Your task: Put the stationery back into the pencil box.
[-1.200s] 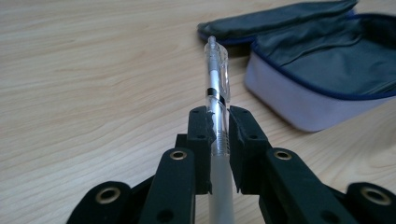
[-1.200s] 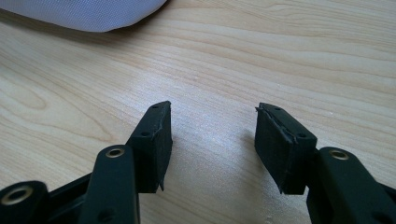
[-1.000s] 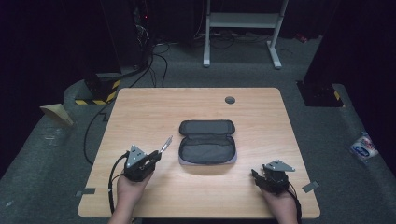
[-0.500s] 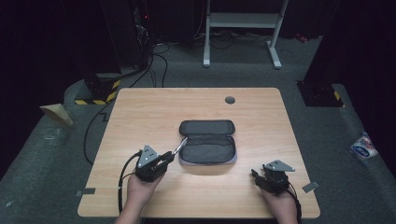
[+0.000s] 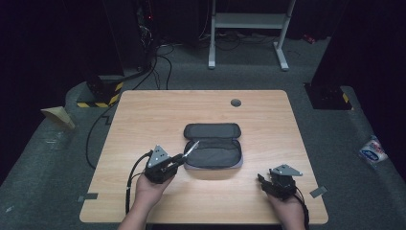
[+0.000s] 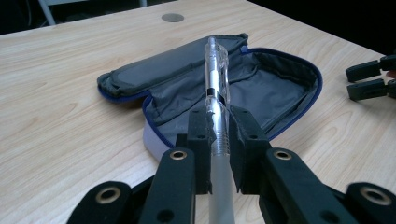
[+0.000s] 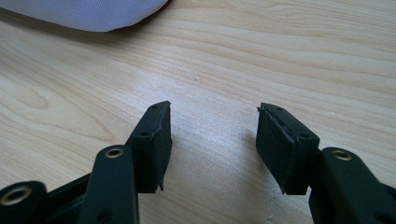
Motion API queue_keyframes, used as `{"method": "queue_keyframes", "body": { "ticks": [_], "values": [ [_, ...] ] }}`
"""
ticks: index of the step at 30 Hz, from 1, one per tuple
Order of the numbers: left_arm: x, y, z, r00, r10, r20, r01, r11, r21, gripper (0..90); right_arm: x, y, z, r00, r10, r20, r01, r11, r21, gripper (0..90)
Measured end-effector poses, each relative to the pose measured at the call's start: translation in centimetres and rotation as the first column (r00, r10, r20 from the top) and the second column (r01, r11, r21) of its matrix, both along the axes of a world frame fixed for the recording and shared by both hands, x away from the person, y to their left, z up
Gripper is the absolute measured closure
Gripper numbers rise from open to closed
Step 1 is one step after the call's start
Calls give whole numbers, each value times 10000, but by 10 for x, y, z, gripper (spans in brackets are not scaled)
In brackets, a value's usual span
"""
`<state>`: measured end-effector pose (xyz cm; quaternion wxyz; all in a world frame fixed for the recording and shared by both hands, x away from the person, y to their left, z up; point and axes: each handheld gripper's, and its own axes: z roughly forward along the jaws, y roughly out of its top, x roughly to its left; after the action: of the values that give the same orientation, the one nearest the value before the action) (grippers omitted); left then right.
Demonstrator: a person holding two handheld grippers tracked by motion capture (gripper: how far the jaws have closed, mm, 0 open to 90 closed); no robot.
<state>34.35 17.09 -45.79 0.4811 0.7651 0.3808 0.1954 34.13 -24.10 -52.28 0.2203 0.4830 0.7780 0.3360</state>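
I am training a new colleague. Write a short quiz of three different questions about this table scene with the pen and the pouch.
1. True or false: the left tongs are shut on the pen.
2. Multiple choice: the pencil case on the table is A) zipped closed, B) lying open, C) standing upright.
3. Short answer: what is between the pads of the right tongs?

Key
1. True: both pads press on the clear pen, whose tip points toward the case.
2. B: its lid is folded back and the grey inside shows.
3. Nothing; they stand open over bare wood, near the table's front right.
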Motion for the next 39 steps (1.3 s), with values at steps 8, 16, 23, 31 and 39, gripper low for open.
{"method": "queue_keyframes", "body": {
  "ticks": [8, 16, 23, 31, 39],
  "values": [
    [11, -5, 10, 9997, -227, -11, 227, 9997, -57, 792, 0, 0, 0, 10000, -30, -16, 30, 10000, 13, 448],
    [14, -11, 21, 9987, -516, 29, 516, 9986, -104, 792, 0, 0, 0, 10000, -30, -19, 30, 10000, 0, 447],
    [24, -13, 23, 9964, -847, -33, 847, 9964, -105, 792, -1, 1, 0, 10000, -53, 9, 53, 10000, -63, 446],
    [36, -26, 17, 9934, -1146, -91, 1148, 9932, 195, 793, 0, 0, 0, 10000, -26, -16, 26, 10000, -7, 445],
    [51, -43, 18, 9894, -1435, -233, 1444, 9884, 462, 792, 2, 1, 0, 10000, 6, -7, -6, 10000, 8, 443]
  ]
}}
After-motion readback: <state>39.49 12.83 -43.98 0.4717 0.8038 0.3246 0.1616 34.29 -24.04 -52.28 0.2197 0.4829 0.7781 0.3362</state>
